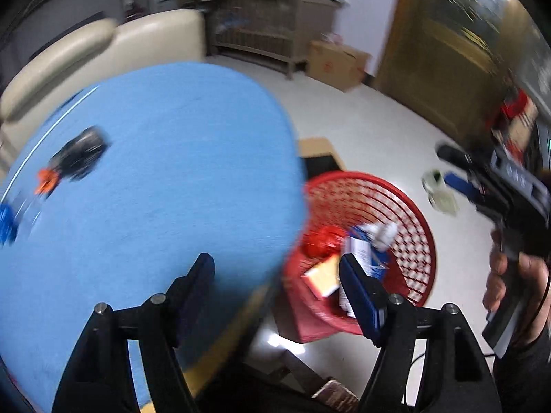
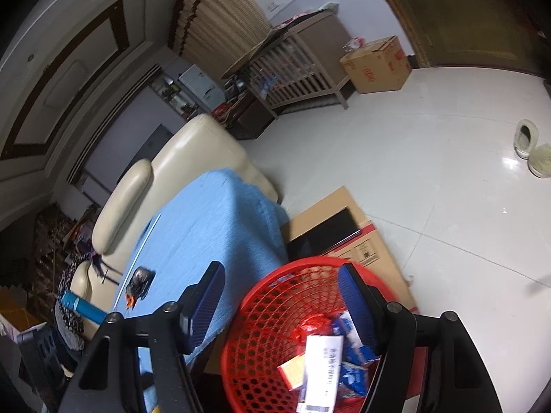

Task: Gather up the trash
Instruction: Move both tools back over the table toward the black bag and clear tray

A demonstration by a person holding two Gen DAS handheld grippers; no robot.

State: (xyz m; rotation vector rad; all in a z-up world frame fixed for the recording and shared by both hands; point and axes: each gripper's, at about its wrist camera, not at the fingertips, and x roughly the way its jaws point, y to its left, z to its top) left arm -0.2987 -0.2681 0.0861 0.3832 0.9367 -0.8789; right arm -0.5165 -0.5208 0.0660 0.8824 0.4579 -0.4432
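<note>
Trash is seen piled in the red plastic mesh basket [image 2: 275,340] beside the blue-clothed table [image 1: 155,172]. Both the left gripper [image 1: 275,284] and right gripper [image 2: 280,287] are spread, empty. A reach to the dark crumpled wrapper [image 1: 81,153] is judged next.

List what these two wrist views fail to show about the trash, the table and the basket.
- Dark wrapper on the blue table: motion-blurred in the left view, small in the right; its type is unreadable.
- Blue object: cut off by the left view's edge.
- Red basket: its lower contents are hidden under the boxes, and its bottom is cut by the right view's edge.
- Table's near part: hidden behind the gripper frames in both views.
</note>
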